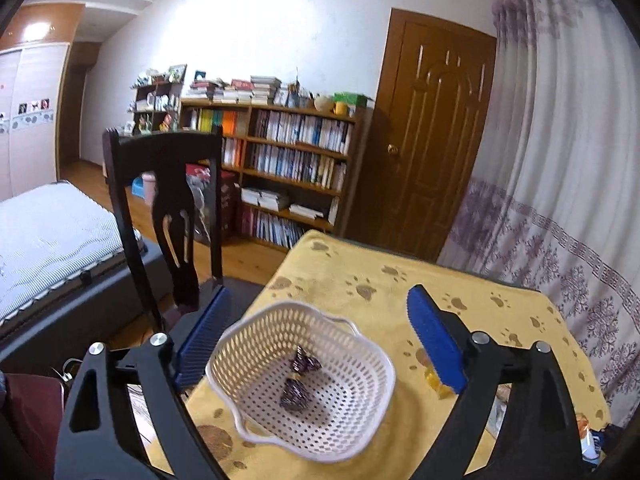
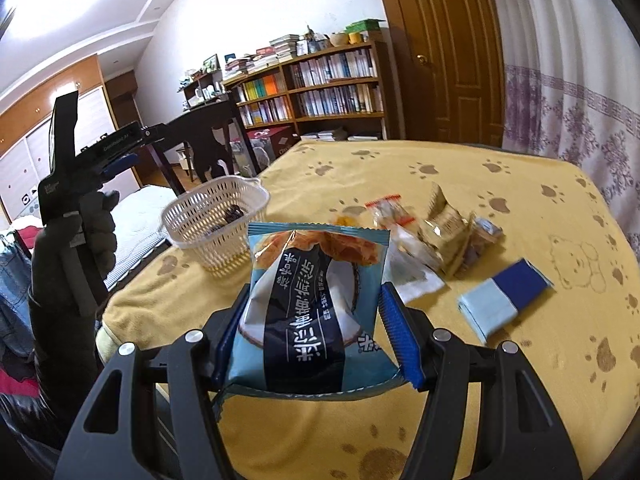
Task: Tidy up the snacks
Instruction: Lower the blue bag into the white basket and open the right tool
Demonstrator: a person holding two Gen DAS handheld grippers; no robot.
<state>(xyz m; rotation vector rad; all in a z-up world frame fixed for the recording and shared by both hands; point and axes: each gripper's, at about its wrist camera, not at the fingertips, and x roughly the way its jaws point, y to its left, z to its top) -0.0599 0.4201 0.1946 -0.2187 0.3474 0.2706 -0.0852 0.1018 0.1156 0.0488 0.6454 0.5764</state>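
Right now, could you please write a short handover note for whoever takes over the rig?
Right gripper: shut on the blue snack packet, lifted above the table.
Left gripper: open, empty, above the white basket.
Done: two dark wrapped candies lie in the basket.
Left: drop the packet in, then gather the loose snack pile behind it. The blue-and-light-blue pack also lies out; whether it is a snack, I cannot tell.
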